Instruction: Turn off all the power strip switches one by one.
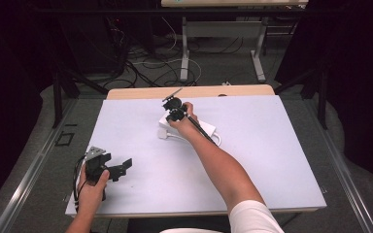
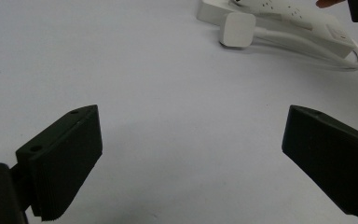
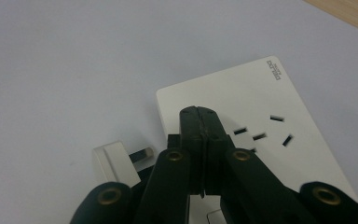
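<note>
High view: right gripper (image 1: 175,108) sat over the white power strip (image 1: 201,127) mid-table; left gripper (image 1: 119,169) near the front-left edge. Left gripper view: jaws spread wide, nothing between, plug (image 2: 237,30) beside the strip. Right gripper view: jaws pressed together, holding nothing, over the strip's sockets; corner logo unreadable.

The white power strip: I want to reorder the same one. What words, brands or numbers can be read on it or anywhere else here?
Power strip: a small grey brand mark at one corner in the right gripper view, too small and tilted to read for certain.
Plug: no text visible.
Power strip in the left gripper view: no text can be made out.
</note>
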The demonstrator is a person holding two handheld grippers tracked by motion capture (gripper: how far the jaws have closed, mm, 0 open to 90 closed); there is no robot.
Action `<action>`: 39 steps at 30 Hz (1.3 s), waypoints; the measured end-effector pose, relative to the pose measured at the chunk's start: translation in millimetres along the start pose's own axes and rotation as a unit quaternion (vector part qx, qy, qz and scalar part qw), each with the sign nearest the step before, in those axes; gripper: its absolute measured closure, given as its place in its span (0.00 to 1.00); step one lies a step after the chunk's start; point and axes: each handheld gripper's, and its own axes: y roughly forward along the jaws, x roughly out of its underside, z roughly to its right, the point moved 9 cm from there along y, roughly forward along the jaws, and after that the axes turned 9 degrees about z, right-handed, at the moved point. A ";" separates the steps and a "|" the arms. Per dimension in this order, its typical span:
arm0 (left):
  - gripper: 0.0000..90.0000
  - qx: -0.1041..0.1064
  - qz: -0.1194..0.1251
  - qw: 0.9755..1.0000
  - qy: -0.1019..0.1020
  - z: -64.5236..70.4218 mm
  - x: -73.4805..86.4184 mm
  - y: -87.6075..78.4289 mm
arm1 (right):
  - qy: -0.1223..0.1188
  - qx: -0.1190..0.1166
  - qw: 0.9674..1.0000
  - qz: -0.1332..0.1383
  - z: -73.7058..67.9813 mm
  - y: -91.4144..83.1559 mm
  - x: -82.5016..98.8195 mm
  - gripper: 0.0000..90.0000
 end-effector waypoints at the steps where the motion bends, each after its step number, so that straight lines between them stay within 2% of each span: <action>1: 0.06 0.000 0.000 1.000 -0.003 0.6 0.2 0.2 | 0.000 0.001 1.000 0.000 0.0 0.0 -0.2 1.00; 4: 0.06 -0.001 -0.001 1.000 0.001 0.0 0.2 0.0 | 0.001 0.000 1.000 0.002 -0.6 0.3 -1.0 1.00; 6: 0.06 0.000 -0.001 1.000 0.000 0.1 0.3 0.1 | -0.001 0.001 1.000 -0.007 -0.5 0.4 1.0 1.00; 7: 0.06 0.000 -0.001 1.000 0.000 0.0 0.4 0.1 | -0.010 -0.001 1.000 -0.004 0.6 1.7 1.7 1.00; 9: 0.06 0.000 -0.001 1.000 0.001 -0.1 0.5 0.3 | 0.001 0.002 1.000 -0.006 -0.2 1.8 2.8 1.00; 16: 0.06 -0.002 0.005 1.000 0.000 -0.6 0.0 0.6 | 0.005 0.003 1.000 -0.001 -1.3 2.4 2.3 1.00; 20: 0.06 -0.002 0.003 1.000 0.001 -0.5 0.1 0.5 | -0.006 -0.001 1.000 0.003 -0.3 3.1 2.0 1.00; 28: 0.06 -0.003 0.003 1.000 0.001 -0.6 0.4 0.5 | -0.006 0.004 1.000 -0.004 -1.0 1.9 3.2 1.00; 31: 0.06 -0.001 -0.001 1.000 -0.002 0.5 0.8 0.0 | -0.005 0.005 1.000 0.011 -1.2 3.9 3.3 1.00; 32: 0.06 -0.001 -0.001 1.000 -0.002 0.5 0.9 0.0 | 0.001 0.003 1.000 -0.002 -3.0 2.9 5.4 1.00; 34: 0.06 -0.002 -0.001 1.000 0.001 -0.4 0.7 -0.3 | 0.003 -0.001 1.000 0.011 -4.6 5.4 4.4 1.00; 35: 0.06 -0.003 0.004 1.000 0.000 -0.6 0.1 0.4 | -0.011 0.002 1.000 -0.019 -3.9 1.1 7.4 1.00; 36: 0.06 -0.003 0.004 1.000 0.000 -0.8 0.0 0.4 | -0.008 0.002 1.000 0.014 -5.4 6.1 3.8 1.00; 39: 0.06 -0.002 0.004 1.000 0.002 -0.7 0.3 0.5 | -0.011 0.004 1.000 0.010 -5.3 5.4 4.3 1.00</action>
